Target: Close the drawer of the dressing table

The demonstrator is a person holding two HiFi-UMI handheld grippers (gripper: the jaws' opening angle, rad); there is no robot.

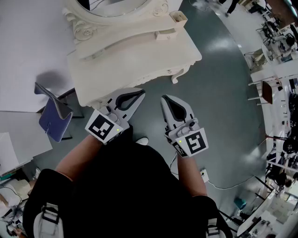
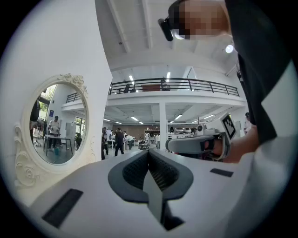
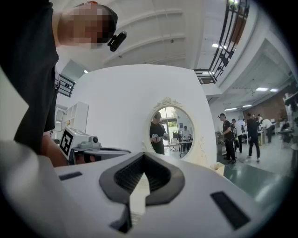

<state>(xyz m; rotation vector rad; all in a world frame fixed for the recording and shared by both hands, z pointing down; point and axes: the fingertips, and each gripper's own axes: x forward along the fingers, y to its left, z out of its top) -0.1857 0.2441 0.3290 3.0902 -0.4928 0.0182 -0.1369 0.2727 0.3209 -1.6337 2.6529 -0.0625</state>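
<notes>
The cream dressing table [image 1: 139,56] stands in front of me, its oval mirror [image 1: 116,7] at the far side. From above I see only its top; the front face is hidden. My left gripper [image 1: 138,95] is shut and empty, its tip close to the table's near edge. My right gripper [image 1: 165,100] is shut and empty too, over the floor just right of it. In the left gripper view the jaws [image 2: 149,152] meet, with the mirror [image 2: 56,123] at left. In the right gripper view the jaws [image 3: 143,156] meet below the mirror [image 3: 171,130].
A blue-grey chair [image 1: 53,116] stands left of the table by a white partition [image 1: 28,51]. A power strip [image 1: 204,175] with a cable lies on the green floor at right. Desks and equipment [image 1: 279,46] line the right edge. People stand far off in the hall.
</notes>
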